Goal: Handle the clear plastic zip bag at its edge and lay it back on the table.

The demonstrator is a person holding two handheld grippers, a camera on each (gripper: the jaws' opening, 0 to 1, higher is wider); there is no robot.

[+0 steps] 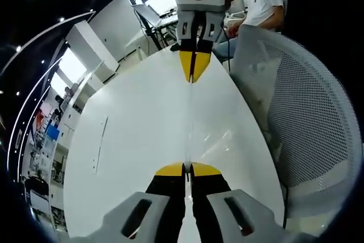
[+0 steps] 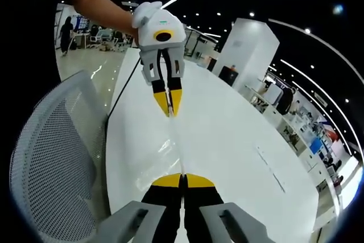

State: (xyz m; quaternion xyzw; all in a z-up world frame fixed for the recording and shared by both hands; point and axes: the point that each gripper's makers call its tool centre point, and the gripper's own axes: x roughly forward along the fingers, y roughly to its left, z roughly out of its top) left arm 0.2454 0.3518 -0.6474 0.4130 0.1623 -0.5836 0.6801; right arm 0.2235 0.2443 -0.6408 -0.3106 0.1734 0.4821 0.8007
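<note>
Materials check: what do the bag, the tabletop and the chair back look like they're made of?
Clear plastic zip bag: thin transparent film, apparently soft plastic; the table shows through and creases catch glare. It is stretched between both tools.
White glossy table: smooth, hard-looking, likely laminate; ceiling lights reflect off it.
White mesh chair back: perforated woven mesh, probably synthetic; fine holes visible.

One bag (image 2: 170,149), two tongs (image 1: 188,170) (image 2: 182,181)
</note>
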